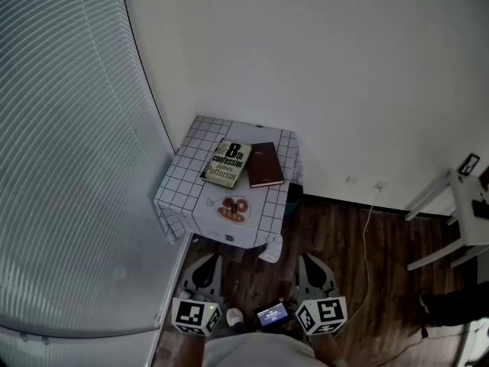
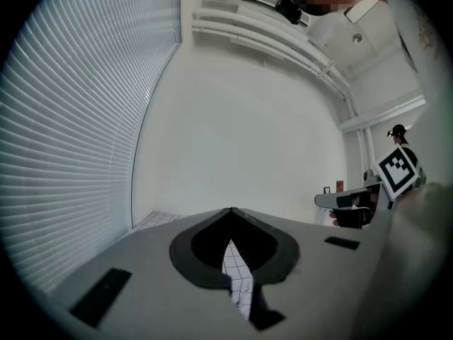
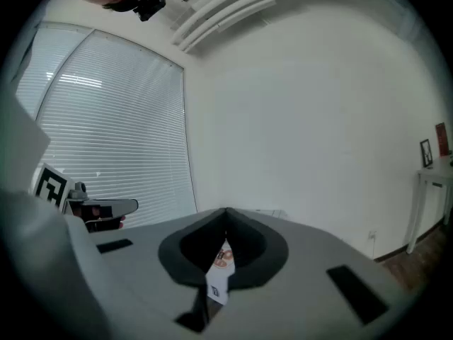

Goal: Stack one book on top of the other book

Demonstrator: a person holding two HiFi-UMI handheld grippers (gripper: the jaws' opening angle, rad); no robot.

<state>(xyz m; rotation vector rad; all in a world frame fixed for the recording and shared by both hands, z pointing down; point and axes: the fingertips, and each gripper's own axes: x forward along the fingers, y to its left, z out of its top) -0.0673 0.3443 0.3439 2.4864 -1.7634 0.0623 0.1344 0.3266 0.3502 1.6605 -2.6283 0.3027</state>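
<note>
Two books lie side by side on a small table [image 1: 187, 186] with a checked cloth in the head view: a pale book with large cover print [image 1: 227, 163] on the left and a dark brown book [image 1: 265, 164] touching its right side. My left gripper [image 1: 205, 271] and right gripper [image 1: 313, 274] are held low, well short of the table, both shut with nothing between the jaws. In the left gripper view the shut gripper [image 2: 231, 211] points level at the wall, and the cloth [image 2: 237, 278] shows through the gap. The right gripper [image 3: 226, 211] is likewise shut.
Closed blinds [image 1: 69, 151] fill the left side and a white wall [image 1: 321, 67] stands behind the table. A white cable [image 1: 370, 228] runs across the dark wood floor [image 1: 367, 266]. White furniture legs [image 1: 443, 205] stand at the right.
</note>
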